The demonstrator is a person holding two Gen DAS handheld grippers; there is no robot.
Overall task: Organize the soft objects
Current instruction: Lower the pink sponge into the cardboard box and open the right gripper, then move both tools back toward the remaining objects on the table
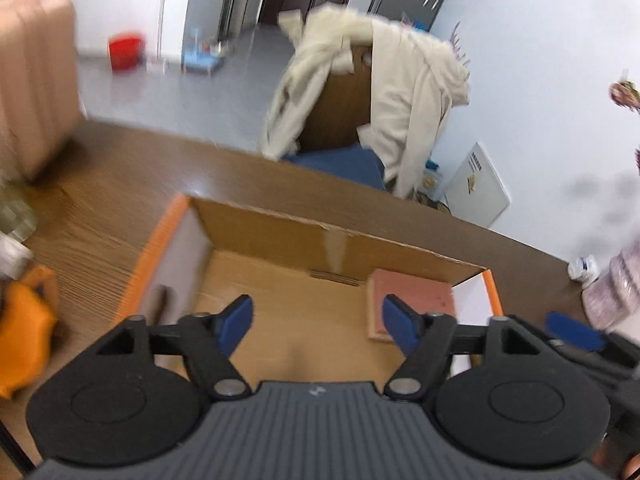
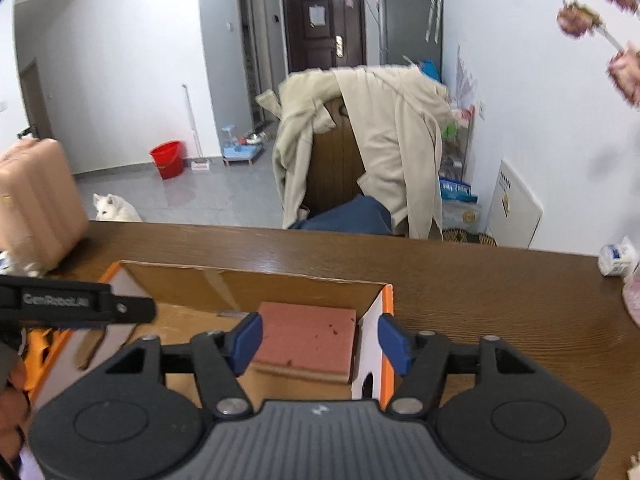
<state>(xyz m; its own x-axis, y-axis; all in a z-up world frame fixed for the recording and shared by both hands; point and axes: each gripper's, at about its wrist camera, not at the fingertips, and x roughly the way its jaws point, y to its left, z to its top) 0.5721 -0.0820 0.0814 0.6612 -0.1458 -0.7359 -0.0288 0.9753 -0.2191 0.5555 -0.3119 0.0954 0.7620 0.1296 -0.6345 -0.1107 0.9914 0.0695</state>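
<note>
On the left of the table (image 2: 460, 280) stands one pink ribbed case (image 2: 36, 200), touching the wood, with an orange soft thing (image 1: 24, 332) lying near the table's left edge, just beside the box (image 2: 248, 280). The single open cardboard box, orange-edged, sits in the middle with bare brown table behind it up to the far edge and wide open wood to its right. One pink sponge (image 2: 308, 338) lies flat on the box floor against the right wall; the floor left of it is bare cardboard. The left gripper (image 1: 316, 320) hangs over the box, jaws wide apart, holding nothing. The right gripper (image 2: 320, 338) hangs over the box's right wall, jaws apart astride the sponge and that wall, pads not pressing on either. One white packet (image 2: 616, 258) lies near the table's right end.
</note>
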